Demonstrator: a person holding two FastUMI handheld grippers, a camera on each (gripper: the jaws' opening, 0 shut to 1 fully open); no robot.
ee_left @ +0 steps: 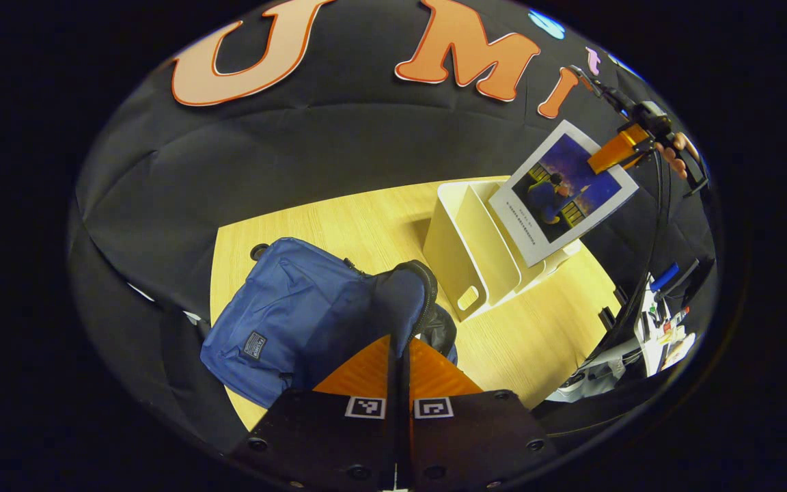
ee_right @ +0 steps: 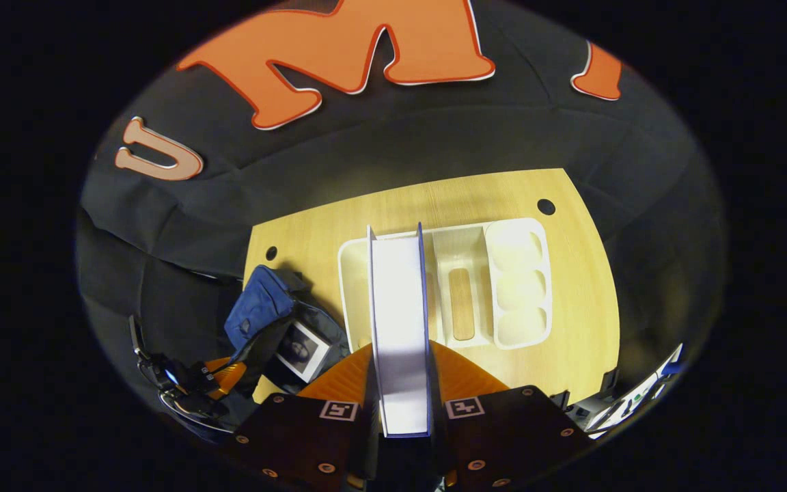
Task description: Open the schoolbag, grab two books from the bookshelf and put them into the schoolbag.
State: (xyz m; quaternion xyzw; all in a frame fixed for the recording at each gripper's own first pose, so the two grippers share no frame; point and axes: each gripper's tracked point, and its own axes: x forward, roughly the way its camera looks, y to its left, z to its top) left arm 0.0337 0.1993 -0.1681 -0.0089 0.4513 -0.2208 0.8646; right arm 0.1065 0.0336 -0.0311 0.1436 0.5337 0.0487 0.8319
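A: Right gripper (ee_right: pixel 400 383)?
B: Clamped on one book (ee_right: pixel 400 321), held above the white bookshelf (ee_right: pixel 516 273), fore-edge up, long axis running away from the camera.
A: Left gripper (ee_left: pixel 399 355)?
B: Pinching the flap of the one blue schoolbag (ee_left: pixel 284 307) on the table (ee_left: pixel 366 219); a second book (ee_right: pixel 303 350) lies inside the bag.

Two books (ee_right: pixel 400 321) (ee_right: pixel 302 350), one schoolbag (ee_left: pixel 298 314), one bookshelf (ee_left: pixel 468 253).
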